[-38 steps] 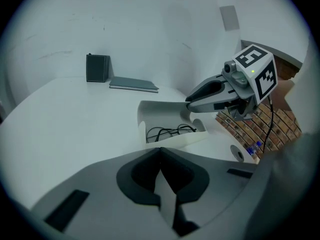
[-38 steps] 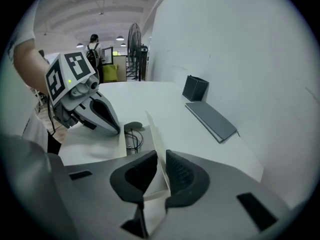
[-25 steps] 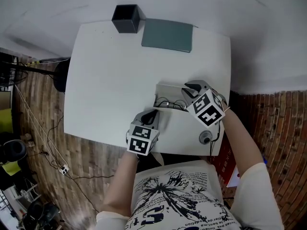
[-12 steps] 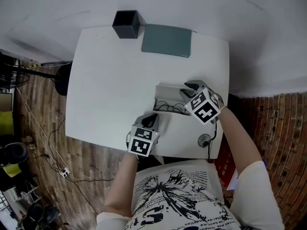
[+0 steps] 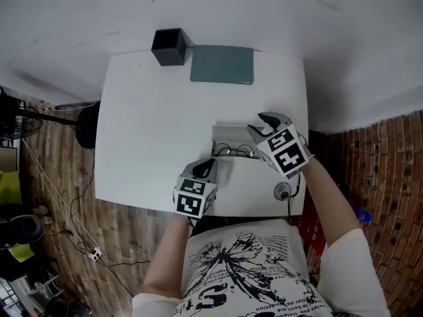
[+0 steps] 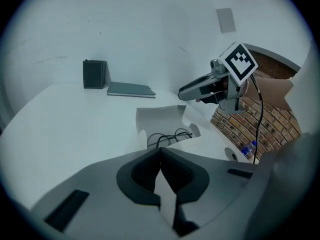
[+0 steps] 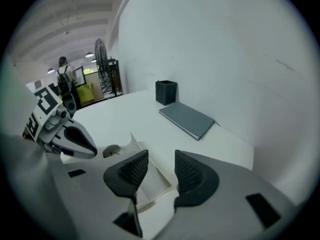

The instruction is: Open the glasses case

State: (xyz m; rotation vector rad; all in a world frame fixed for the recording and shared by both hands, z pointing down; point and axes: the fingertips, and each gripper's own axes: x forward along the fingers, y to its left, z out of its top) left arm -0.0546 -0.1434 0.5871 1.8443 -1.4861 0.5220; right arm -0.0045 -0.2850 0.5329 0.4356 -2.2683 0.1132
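The white glasses case [image 5: 232, 131] lies open near the table's front right, its lid [image 6: 160, 118] standing up at the back. Black-framed glasses [image 5: 234, 152] rest inside it and also show in the left gripper view [image 6: 170, 135]. My left gripper [image 5: 210, 164] is shut on the case's near left edge, with a white strip of it between the pads [image 6: 161, 184]. My right gripper [image 5: 260, 125] hovers just above the lid's right end. Its jaws have just been opening. They stand apart [image 7: 160, 156] with nothing pressed between them, the case [image 7: 150, 184] below.
A black box [image 5: 168, 46] and a grey-green notebook [image 5: 222, 65] sit at the far edge of the white table [image 5: 152, 124]. A round cable hole [image 5: 283, 191] is at the front right. White wall behind, brick floor at the sides.
My right gripper has risen a little off the lid and its jaws have parted. The lid stays up. My left gripper has kept still on the case.
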